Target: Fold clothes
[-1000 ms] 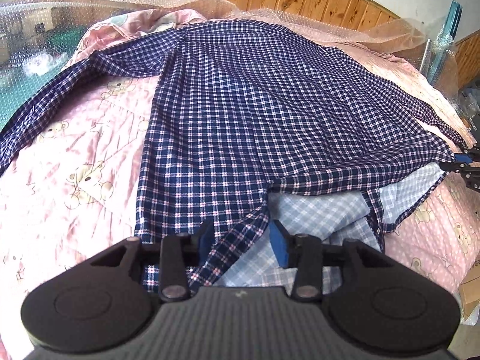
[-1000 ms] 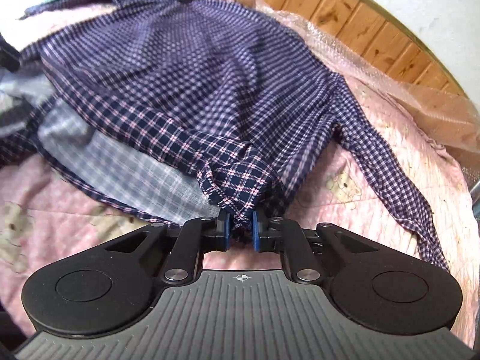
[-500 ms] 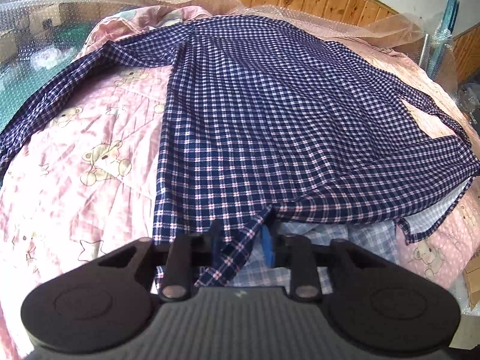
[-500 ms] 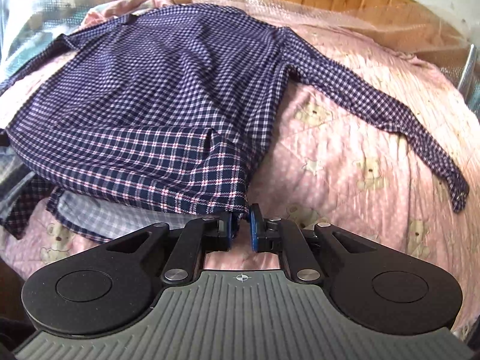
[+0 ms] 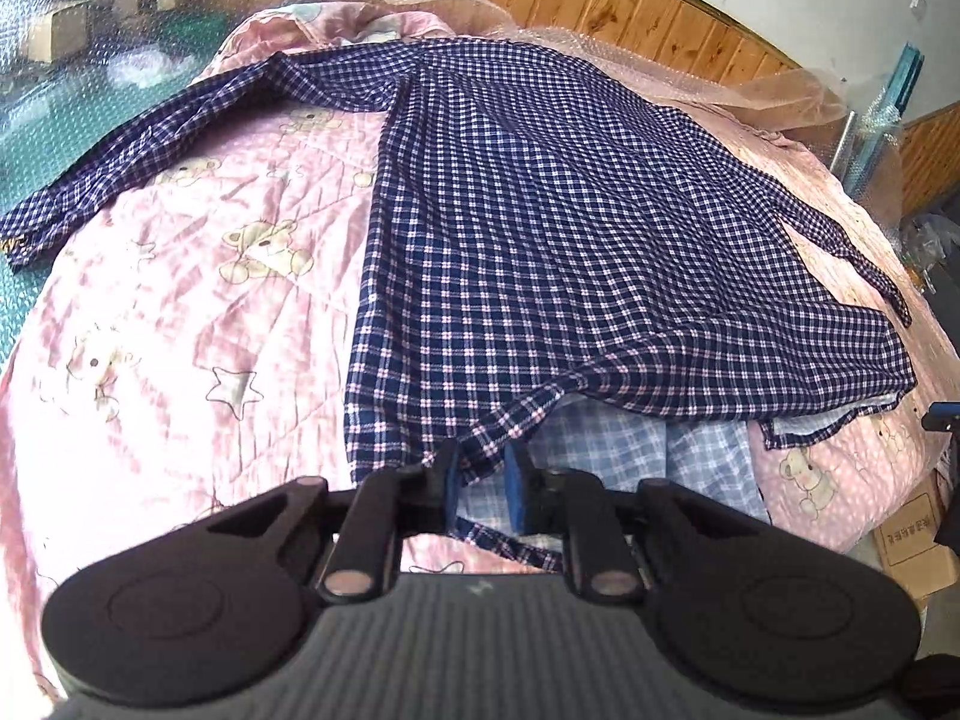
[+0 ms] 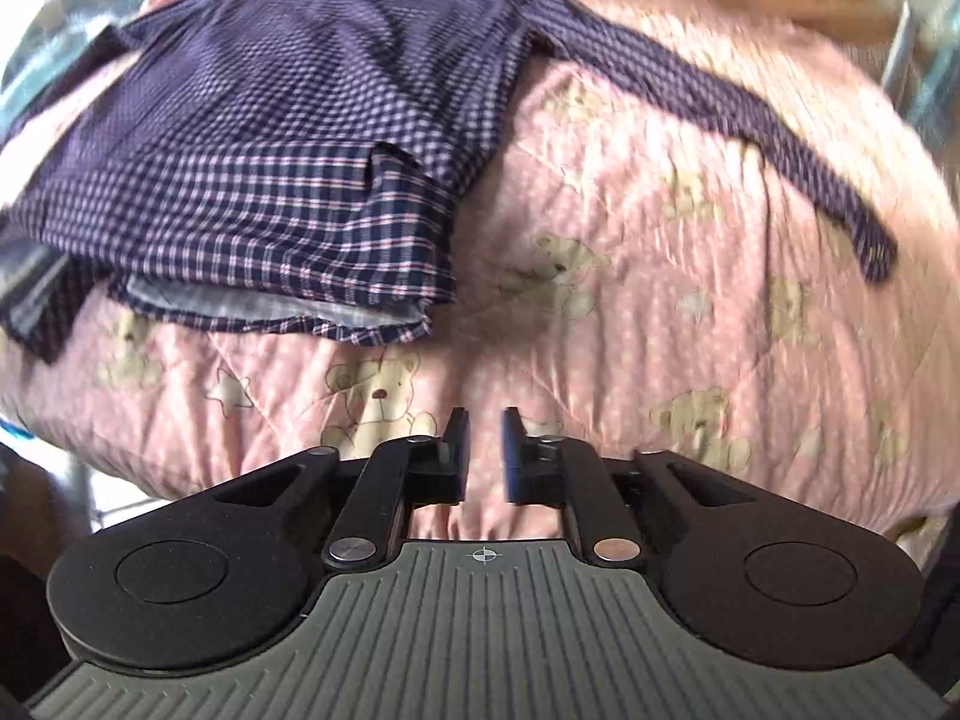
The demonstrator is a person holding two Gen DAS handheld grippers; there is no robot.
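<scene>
The shirt [image 5: 588, 252] lies spread on the pink quilt [image 5: 180, 312], both sleeves out. The left gripper [image 5: 483, 471] is clamped on a hem fold. The right gripper [image 6: 482, 450] has just been opening; its jaws stand apart with nothing between them, seemingly short of the blurred shirt corner.

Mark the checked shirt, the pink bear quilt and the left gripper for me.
checked shirt [image 5: 570, 228], left wrist view, on the spread back panel.
pink bear quilt [image 5: 180, 312], left wrist view, on a bare patch beside the shirt.
left gripper [image 5: 483, 471], left wrist view, between its fingers, where the shirt hem sits.
</scene>
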